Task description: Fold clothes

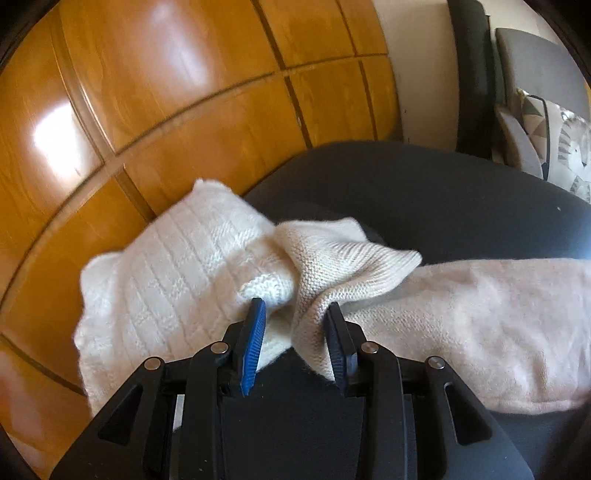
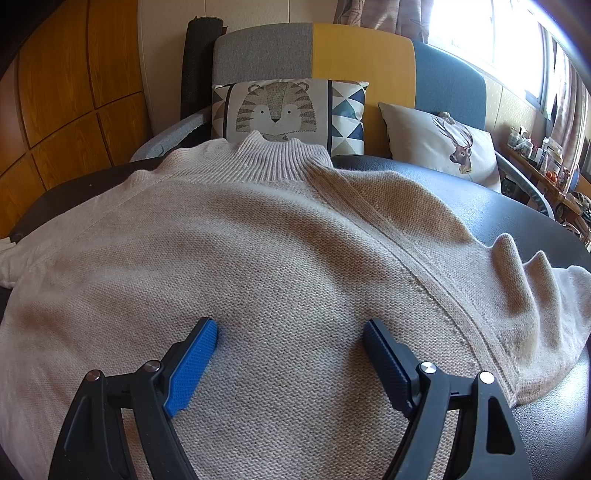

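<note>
Beige knit sweater [image 2: 258,236], blue-padded claw [image 2: 290,328], tiger-print cushion [image 2: 284,110], glossy orange wood panels [image 1: 166,92].

Bright window [image 2: 491,33] glare, fisheye-warped edges

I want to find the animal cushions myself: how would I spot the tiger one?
Find the patchwork sofa behind the beige sweater. The tiger cushion leans upright just beyond the sweater's collar. It has triangle-patterned ends, unlike the plain deer cushion to its right.
</note>
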